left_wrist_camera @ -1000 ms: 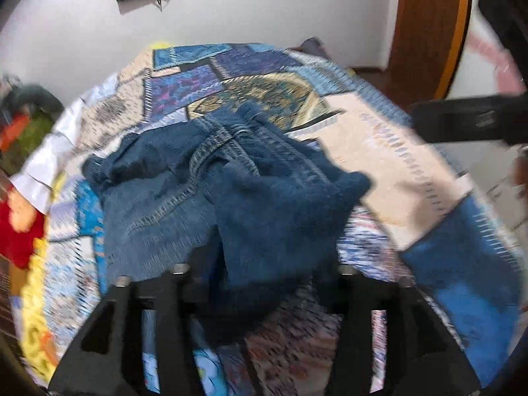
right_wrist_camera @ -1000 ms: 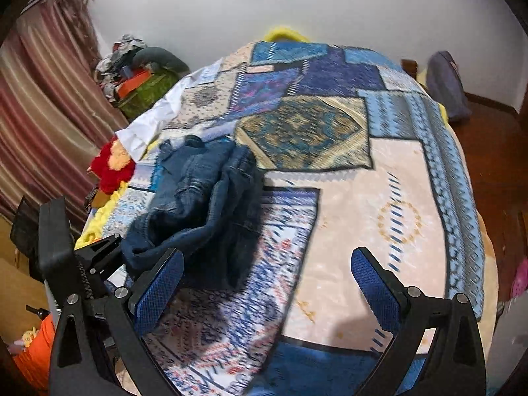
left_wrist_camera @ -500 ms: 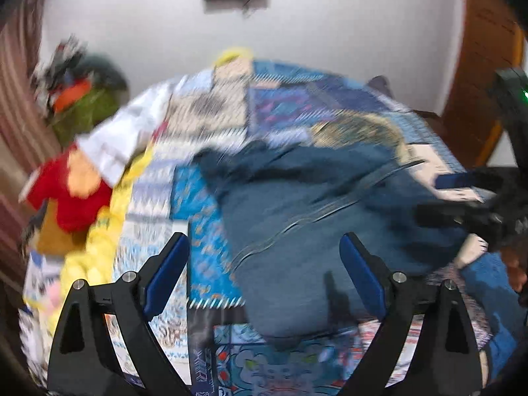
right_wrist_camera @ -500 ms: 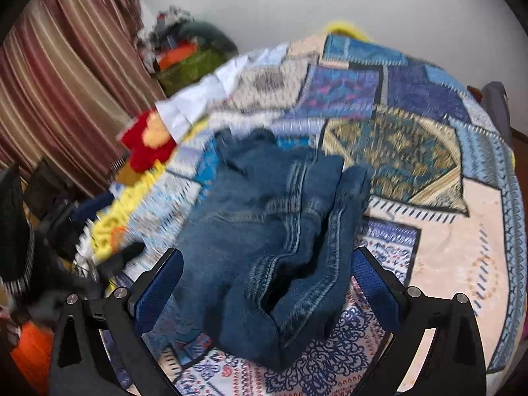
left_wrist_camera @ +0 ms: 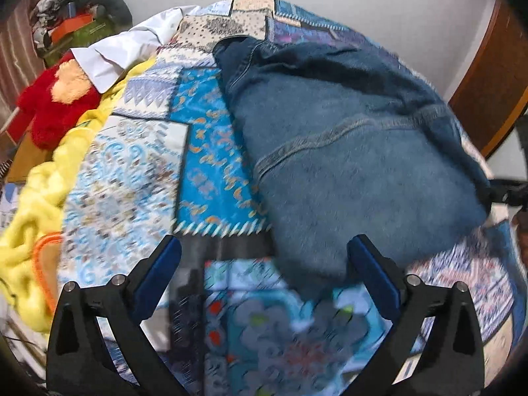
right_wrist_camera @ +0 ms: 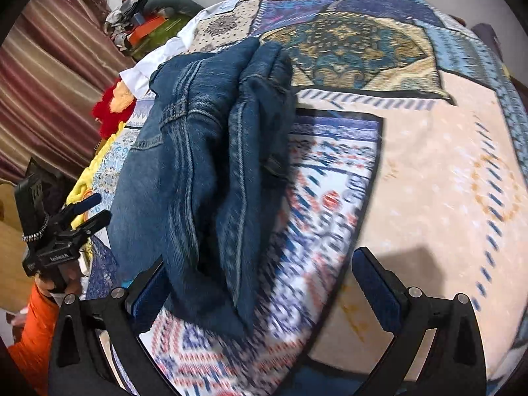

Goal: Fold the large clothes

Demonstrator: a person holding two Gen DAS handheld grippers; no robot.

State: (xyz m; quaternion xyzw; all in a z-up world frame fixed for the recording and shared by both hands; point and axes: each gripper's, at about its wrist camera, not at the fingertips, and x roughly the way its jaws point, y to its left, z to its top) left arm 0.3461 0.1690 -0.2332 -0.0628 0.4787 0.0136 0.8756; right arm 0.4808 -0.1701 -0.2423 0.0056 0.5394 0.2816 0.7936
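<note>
While both grippers are hanging wide open and empty, the jeans (right_wrist_camera: 204, 165) are lying bunched on the bed, long axis running away from the right gripper (right_wrist_camera: 260, 283), whose left finger is nearly touching their near end; the left gripper (left_wrist_camera: 264, 267) is sitting off to their left.

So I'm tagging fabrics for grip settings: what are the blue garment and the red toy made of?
The blue garment looks like denim: faded matte blue weave and raised double-stitched seams. The red toy looks like plush, probably synthetic pile: fuzzy, shaggy surface with an orange patch.
</note>
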